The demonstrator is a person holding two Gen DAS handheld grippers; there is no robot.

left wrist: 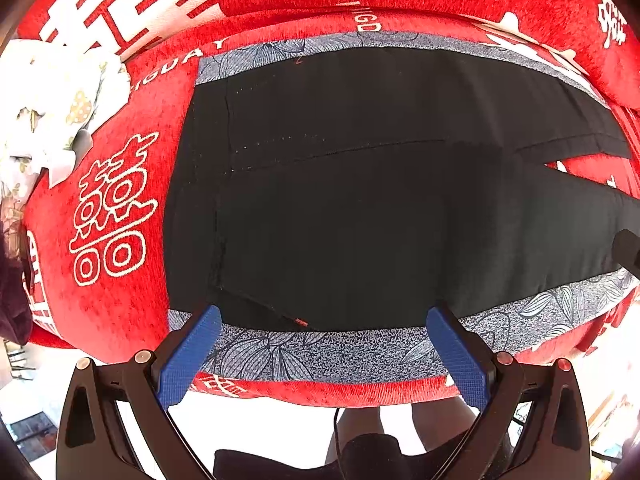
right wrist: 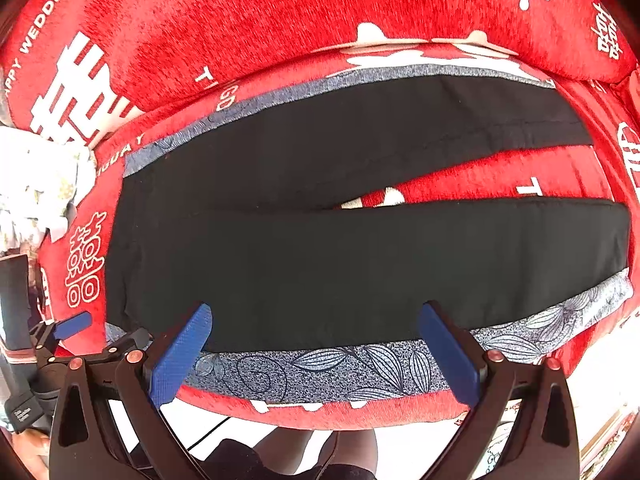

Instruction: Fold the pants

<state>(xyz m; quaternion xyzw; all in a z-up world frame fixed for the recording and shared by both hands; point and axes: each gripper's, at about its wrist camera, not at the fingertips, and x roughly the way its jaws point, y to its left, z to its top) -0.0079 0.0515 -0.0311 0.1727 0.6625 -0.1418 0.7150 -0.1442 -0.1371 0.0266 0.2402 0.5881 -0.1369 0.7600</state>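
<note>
A red sofa [left wrist: 120,288] printed with white characters and lettering filled the space ahead of both tools, its back cushion [right wrist: 280,12] rising beyond the seat; over the seat lay a grey-blue cloth with a leaf pattern [left wrist: 320,352], its near strip running between and just past the fingertips of each tool; on that cloth lay the black pants [left wrist: 360,200], spread flat and reaching across nearly the whole width ahead of the fingers, with the waist end off to the left of the tools and the two legs running off to the right; in the right wrist view the legs parted to the right, a wedge of red sofa showing between them, the nearer leg [right wrist: 480,248] lying just ahead of the fingertips and the farther leg [right wrist: 440,120] beyond it; a crumpled white floral cloth [left wrist: 52,108] sat on the sofa far to the left; the left gripper [left wrist: 322,320] had its blue fingers [left wrist: 188,356] spread wide, holding nothing, poised at the near edge of the pants by the waist; the right gripper [right wrist: 314,318] was likewise spread wide and empty, at the near edge of the nearer leg.
</note>
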